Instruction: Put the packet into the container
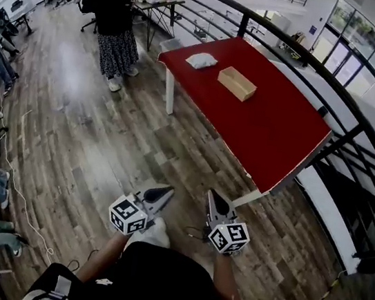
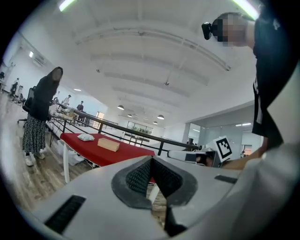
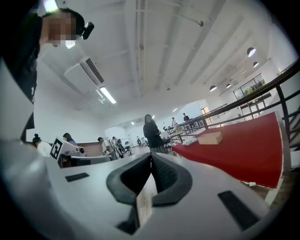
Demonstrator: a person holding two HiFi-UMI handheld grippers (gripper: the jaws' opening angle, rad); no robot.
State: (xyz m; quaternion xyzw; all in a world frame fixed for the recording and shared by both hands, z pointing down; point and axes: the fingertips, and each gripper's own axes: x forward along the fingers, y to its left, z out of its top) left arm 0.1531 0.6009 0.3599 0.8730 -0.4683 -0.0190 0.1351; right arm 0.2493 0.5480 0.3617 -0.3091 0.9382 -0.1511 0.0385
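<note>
Far across the wood floor, on the red table (image 1: 266,137), the white packet (image 1: 201,60) lies near the left of the open cardboard container (image 1: 236,83), not touching it. I hold both grippers level and close to my body, seemingly because my approach isn't begun. The left gripper (image 1: 164,192) and right gripper (image 1: 214,196) are each fully closed on nothing. The container's inside is too small to read, and a bystander (image 1: 115,23) is cut off at the top.

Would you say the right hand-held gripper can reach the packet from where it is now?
Probably not yet: the right hand-held gripper hangs shut over the floor, short of the red table, and the packet lies at its far end. No obstacle shows; stepping closer should do.
</note>
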